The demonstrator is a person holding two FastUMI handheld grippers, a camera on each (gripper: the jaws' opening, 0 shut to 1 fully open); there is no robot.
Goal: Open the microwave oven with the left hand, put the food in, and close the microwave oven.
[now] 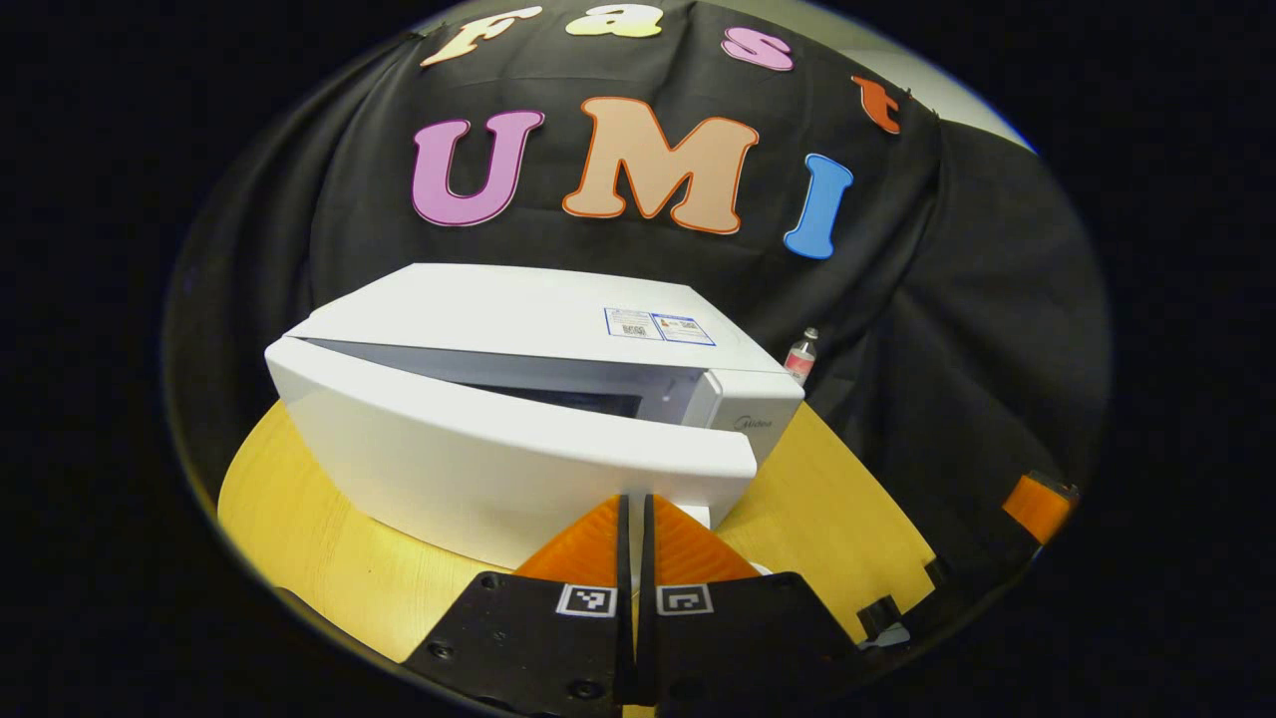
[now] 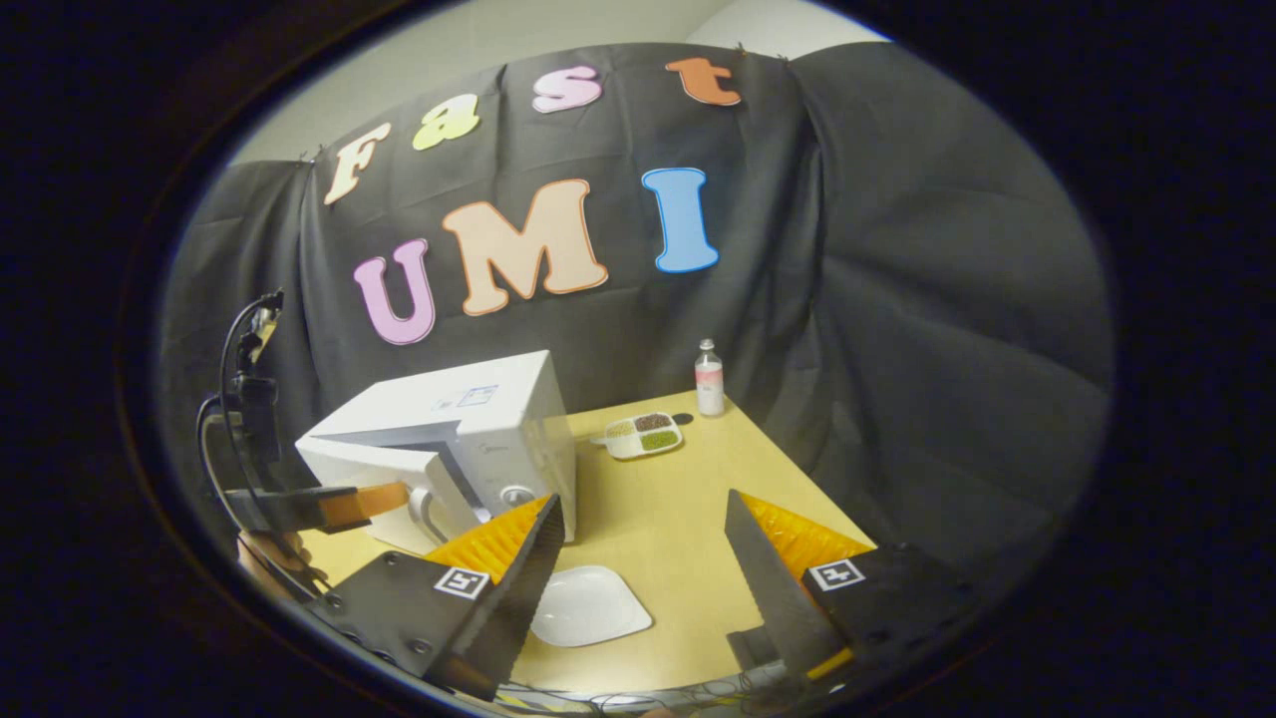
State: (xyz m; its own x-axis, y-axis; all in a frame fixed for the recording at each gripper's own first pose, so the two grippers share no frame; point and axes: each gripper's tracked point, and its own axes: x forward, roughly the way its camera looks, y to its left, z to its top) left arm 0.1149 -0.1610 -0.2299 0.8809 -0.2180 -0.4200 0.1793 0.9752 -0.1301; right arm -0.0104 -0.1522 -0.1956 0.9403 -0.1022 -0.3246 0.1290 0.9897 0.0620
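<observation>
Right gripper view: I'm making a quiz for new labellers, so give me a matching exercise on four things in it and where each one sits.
Things:
1. microwave oven
2. bottle
3. compartment tray of food
4. empty white plate

Places:
A. at the table's far edge, against the cloth wall
B. nearest the camera, between the right hand-held gripper's open fingers
C. on the table's left side, door ajar
D. mid-table, just in front of the bottle

Pairs: 1-C, 2-A, 3-D, 4-B

We find the microwave (image 2: 469,439) on the table (image 2: 658,509) at nine o'clock in the right gripper view. A plate (image 2: 588,604) lies before it, and a bottle (image 2: 709,377) stands at twelve o'clock.
</observation>
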